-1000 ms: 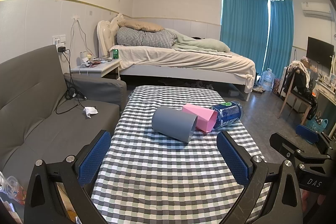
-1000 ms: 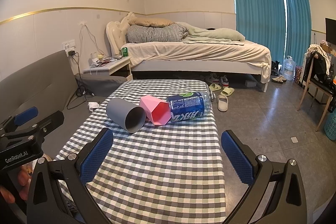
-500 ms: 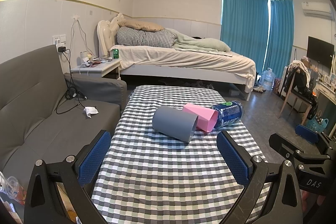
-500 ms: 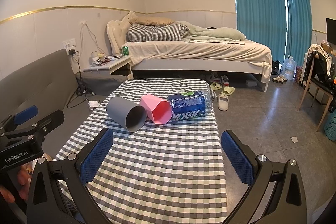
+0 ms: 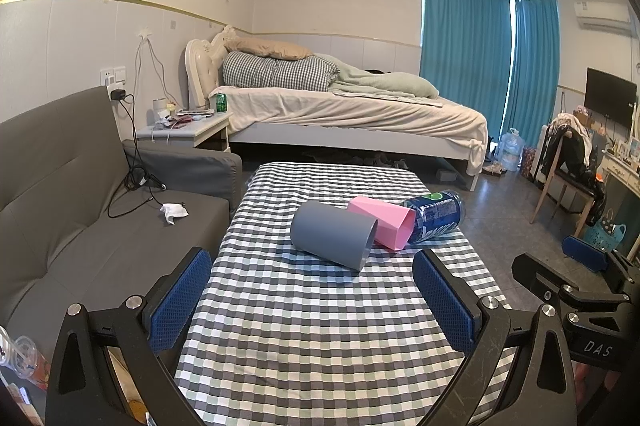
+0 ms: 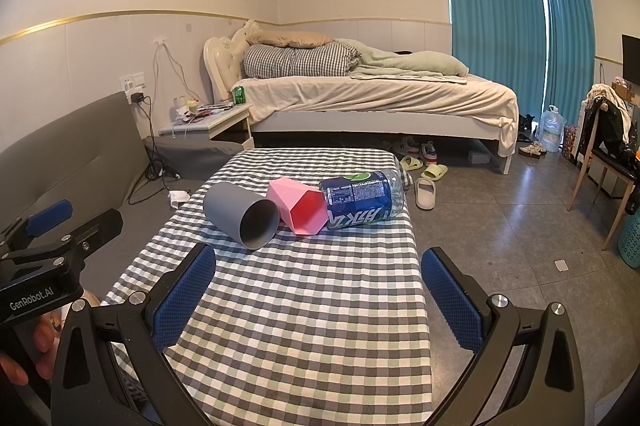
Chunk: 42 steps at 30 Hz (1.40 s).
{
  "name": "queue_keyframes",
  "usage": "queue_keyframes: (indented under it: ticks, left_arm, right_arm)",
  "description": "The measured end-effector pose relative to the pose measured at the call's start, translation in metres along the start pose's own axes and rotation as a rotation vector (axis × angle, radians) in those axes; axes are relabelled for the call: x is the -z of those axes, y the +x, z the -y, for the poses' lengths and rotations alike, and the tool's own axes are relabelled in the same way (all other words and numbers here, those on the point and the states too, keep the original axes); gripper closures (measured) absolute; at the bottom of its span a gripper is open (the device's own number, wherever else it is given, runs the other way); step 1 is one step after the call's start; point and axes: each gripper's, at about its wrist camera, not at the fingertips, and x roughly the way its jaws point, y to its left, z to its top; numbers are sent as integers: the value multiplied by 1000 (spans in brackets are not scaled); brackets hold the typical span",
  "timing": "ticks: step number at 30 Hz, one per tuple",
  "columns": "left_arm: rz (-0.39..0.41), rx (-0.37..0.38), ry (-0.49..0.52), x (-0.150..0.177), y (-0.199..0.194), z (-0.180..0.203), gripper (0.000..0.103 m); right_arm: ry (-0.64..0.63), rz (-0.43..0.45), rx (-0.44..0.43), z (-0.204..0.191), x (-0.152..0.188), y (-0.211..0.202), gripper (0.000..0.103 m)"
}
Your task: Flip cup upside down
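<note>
A grey cup [image 5: 332, 240] lies on its side on the checked table [image 5: 312, 326], its mouth toward me and to the right; it also shows in the right wrist view [image 6: 242, 214]. A pink faceted cup [image 5: 382, 226] lies on its side right of it, also in the right wrist view [image 6: 298, 206]. My left gripper [image 5: 312, 302] is open and empty, above the near table, short of the grey cup. My right gripper [image 6: 318, 292] is open and empty, also short of the cups.
A blue-labelled plastic bottle [image 6: 362, 202] lies against the pink cup near the table's right edge. A grey sofa [image 5: 80, 210] runs along the left. A bed [image 5: 340, 114] stands behind the table. A chair [image 6: 608, 162] and slippers [image 6: 426, 186] are on the floor at right.
The right gripper has drifted very slightly forward. Nothing else has visibly changed.
</note>
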Motion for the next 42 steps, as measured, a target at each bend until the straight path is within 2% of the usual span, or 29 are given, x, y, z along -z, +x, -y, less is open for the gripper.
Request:
queue_keyframes:
  ticks: [5,8,13,15,17,19,23,29,33,36,42]
  left_arm:
    - [-4,-2,5,-1,-1,-2,0]
    - [-20,-17,5,-6,1,-6,0]
    - [-134,-102,-29,-10,27,-21,0]
    - [-169,-93,-74,-12,38,-29,0]
    - [-179,-89,-108,-12,50,-38,0]
    - [-188,-102,-108,-13,61,-41,0]
    - [-201,-149,-91,-14,87,-44,0]
    - [-217,-186,-111,-17,127,-61,0]
    - [-236,-197,-126,-19,152,-70,0]
    - [-245,-199,-128,-18,165,-72,0]
    - [-266,-163,-122,-13,176,-69,0]
  right_arm:
    - [-8,-14,-6,-1,0,1,0]
    - [-12,-60,-34,-1,-1,8,0]
    - [-22,-172,-71,-4,-16,33,0]
    - [-81,-196,-108,-7,-30,46,0]
    - [-161,-206,-106,-13,-43,60,0]
    - [-265,-252,-126,-21,-61,83,0]
    - [-375,-328,-210,-30,-88,127,1]
    - [-481,-496,-327,-50,-112,202,17]
    - [-505,-622,-329,-56,-112,259,32]
    - [-532,-705,-325,-60,-102,286,40]
    - [-573,-802,-332,-63,-85,325,42]
